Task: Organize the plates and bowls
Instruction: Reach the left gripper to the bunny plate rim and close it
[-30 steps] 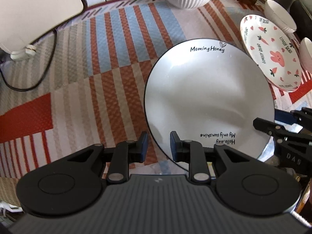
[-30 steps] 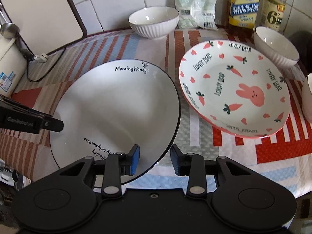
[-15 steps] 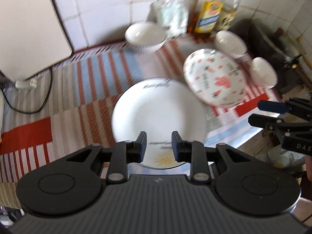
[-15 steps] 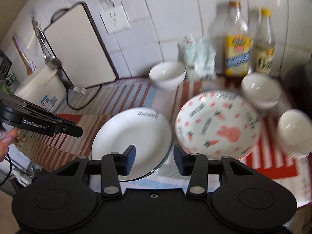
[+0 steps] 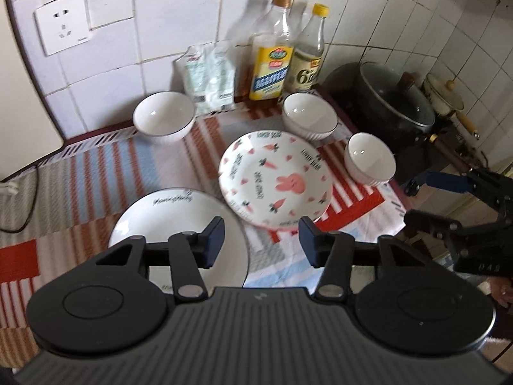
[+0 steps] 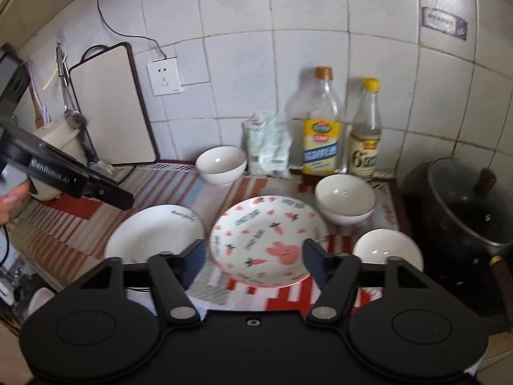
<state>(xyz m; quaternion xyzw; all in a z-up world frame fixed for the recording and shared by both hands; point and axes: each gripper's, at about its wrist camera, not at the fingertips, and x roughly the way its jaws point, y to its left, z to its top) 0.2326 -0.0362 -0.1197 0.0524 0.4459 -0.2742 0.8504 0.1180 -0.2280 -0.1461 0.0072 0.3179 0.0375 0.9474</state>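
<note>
Surveying the counter from the left wrist view, left to right: a cutting board (image 5: 22, 102) leans on the tiled wall at the left edge, with a wall socket (image 5: 62, 30) beside it at upper left. On the striped mat (image 5: 80, 192), a white plate (image 5: 166, 221) with black lettering lies at lower centre-left, flat. A white bowl (image 5: 164, 120) stands behind it near the wall. Right of centre lies the rabbit-and-carrot plate (image 5: 275, 178), just beside the white plate, apart from it. Behind it a second white bowl (image 5: 309, 118) stands before two bottles (image 5: 272, 61); a third white bowl (image 5: 368, 158) sits at the mat's right end, near a dark lidded pot (image 5: 397, 102). The left gripper (image 5: 260, 239) hangs above the near edge of the plates, jaws opening, nothing between them. The right gripper (image 6: 251, 258), seen in its own view at lower centre, likewise has jaws opening and empty, with the rabbit-and-carrot plate showing through the gap below.
</note>
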